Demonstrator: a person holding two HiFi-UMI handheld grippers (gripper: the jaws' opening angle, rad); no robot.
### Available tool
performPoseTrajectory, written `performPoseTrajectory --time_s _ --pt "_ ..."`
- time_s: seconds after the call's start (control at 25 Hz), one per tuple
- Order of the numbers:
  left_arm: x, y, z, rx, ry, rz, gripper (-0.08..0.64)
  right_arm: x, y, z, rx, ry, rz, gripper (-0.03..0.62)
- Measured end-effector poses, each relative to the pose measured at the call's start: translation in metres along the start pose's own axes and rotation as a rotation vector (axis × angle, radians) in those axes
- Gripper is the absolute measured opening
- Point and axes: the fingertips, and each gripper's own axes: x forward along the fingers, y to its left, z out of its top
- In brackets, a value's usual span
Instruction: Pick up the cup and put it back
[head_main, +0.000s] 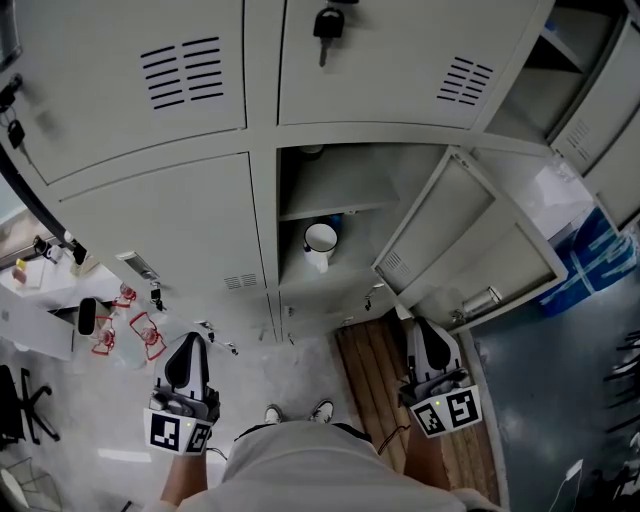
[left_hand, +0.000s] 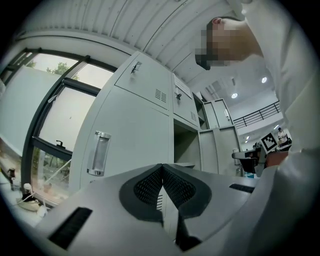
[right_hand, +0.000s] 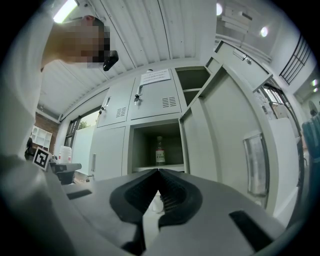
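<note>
A white cup (head_main: 320, 243) with a dark rim stands in the lower part of the open locker compartment (head_main: 335, 195), under a shelf. My left gripper (head_main: 187, 347) is low at the left, well short of the lockers, with its jaws shut on nothing. My right gripper (head_main: 428, 332) is low at the right, near the open door, also shut and empty. In the left gripper view the pads (left_hand: 150, 186) meet in front of a closed locker door. In the right gripper view the shut gripper (right_hand: 158, 176) faces the open compartment; a white shape (right_hand: 157, 202) shows just behind the jaws, probably the cup.
The locker door (head_main: 470, 240) swings out to the right of the compartment. A bottle (right_hand: 159, 151) stands on the shelf inside. A key (head_main: 328, 22) hangs in the upper door. Wooden planks (head_main: 375, 380) lie on the floor; a blue crate (head_main: 600, 250) is at the right, a cluttered desk (head_main: 40, 300) at the left.
</note>
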Motion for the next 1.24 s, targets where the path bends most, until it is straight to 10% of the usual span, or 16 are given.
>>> performPoseTrajectory --time_s 1.24 --pt "0.005 -0.002 -0.003 -0.059 0.004 -0.023 0.021 0.000 0.008 -0.001 -0.021 -0.004 0.038 0.017"
